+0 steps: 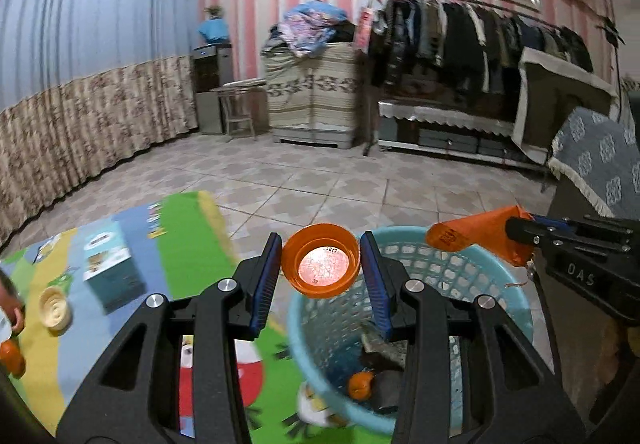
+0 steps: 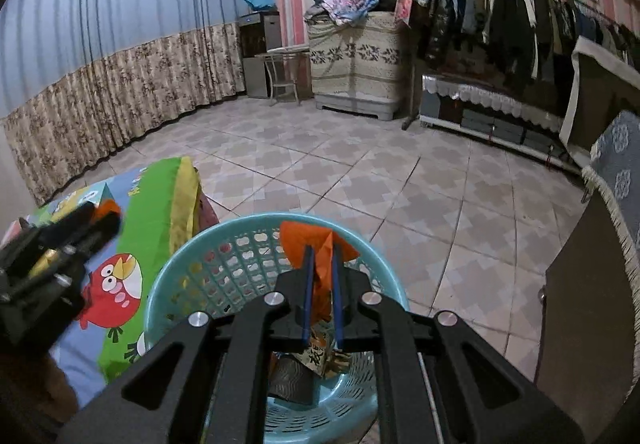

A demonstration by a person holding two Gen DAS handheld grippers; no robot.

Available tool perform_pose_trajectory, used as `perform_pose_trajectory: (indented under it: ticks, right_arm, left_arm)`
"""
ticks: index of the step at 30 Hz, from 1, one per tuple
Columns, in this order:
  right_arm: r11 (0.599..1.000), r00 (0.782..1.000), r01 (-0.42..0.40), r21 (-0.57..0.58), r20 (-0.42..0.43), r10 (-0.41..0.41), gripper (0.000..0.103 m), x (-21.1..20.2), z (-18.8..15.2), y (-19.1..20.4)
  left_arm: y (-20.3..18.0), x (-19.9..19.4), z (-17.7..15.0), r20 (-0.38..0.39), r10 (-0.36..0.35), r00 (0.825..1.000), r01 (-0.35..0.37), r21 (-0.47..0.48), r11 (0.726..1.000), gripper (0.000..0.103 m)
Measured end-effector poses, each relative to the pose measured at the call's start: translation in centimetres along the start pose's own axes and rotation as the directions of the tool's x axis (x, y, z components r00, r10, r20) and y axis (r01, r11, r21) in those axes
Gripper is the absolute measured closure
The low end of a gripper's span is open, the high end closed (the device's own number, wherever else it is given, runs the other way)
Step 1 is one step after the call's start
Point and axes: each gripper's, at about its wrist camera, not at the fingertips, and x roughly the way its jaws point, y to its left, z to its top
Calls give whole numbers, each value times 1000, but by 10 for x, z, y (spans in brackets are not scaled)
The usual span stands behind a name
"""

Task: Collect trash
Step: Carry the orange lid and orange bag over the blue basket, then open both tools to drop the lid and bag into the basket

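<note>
My left gripper is shut on a round orange plastic lid, gripped by its rim between the blue pads, just over the near rim of a turquoise mesh basket. My right gripper is shut on a crumpled orange wrapper and hangs over the same basket. The left wrist view also shows that wrapper, at the right, above the basket. In the basket lie an orange peel and dark scraps. The left gripper appears blurred at the left of the right wrist view.
A table under a cartoon-print cloth stands left of the basket, with a teal box, a cream lid and an orange fruit on it. A dark cabinet stands to the right. Tiled floor stretches beyond.
</note>
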Motion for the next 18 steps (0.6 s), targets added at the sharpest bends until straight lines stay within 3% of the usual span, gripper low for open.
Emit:
perform_pose_trajectory:
  ticks: [7,11,18]
  right_arm:
    - [999,1000,-13,41,-21,13,95,6,-1,-10]
    - [999,999,-18,31,-30,19,95,9,-1,-7]
    - [999,998,-38,7,-40,39,95,12,-2,7]
  left_arm:
    - [-11,31,6,-41,-35,999,35,-8,999,62]
    - [-3,35,7,-51,-10,999,8,-21,1000,40]
    - [14,25,14,-23,74,997,-75,-36,997,18]
